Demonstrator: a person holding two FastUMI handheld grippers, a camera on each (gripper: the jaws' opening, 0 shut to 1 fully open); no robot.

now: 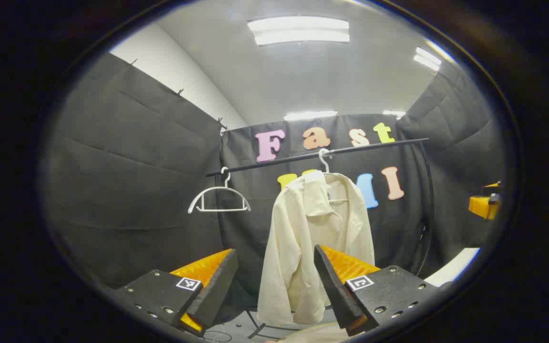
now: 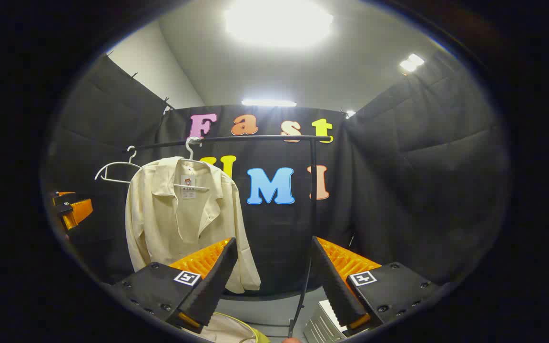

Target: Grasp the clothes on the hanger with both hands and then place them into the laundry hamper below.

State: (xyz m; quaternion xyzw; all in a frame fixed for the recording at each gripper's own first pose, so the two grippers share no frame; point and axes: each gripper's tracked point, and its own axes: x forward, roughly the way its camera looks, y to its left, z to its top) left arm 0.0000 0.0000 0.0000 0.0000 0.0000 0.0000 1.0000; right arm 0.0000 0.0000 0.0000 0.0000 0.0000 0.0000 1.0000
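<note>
Left gripper view, shirt (image 1: pixel 315 238) hanging, tool (image 1: pixel 274 286) apart

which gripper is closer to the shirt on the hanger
Left, it seems. The left gripper faces the shirt head-on; the right gripper aims past its right side. Neither touches it.

Black rail (image 2: pixel 236 138) w/ 2 white hangers: cream shirt (image 2: pixel 179 214) on one (image 2: pixel 189 147), other (image 1: pixel 219 195) bare.

You have a cream collared shirt (image 1: pixel 315 238) hanging open-fronted on a white hanger (image 1: pixel 324 164) from the black rail (image 1: pixel 374 145), with the hamper's pale rim (image 2: pixel 236 331) low beneath.
</note>
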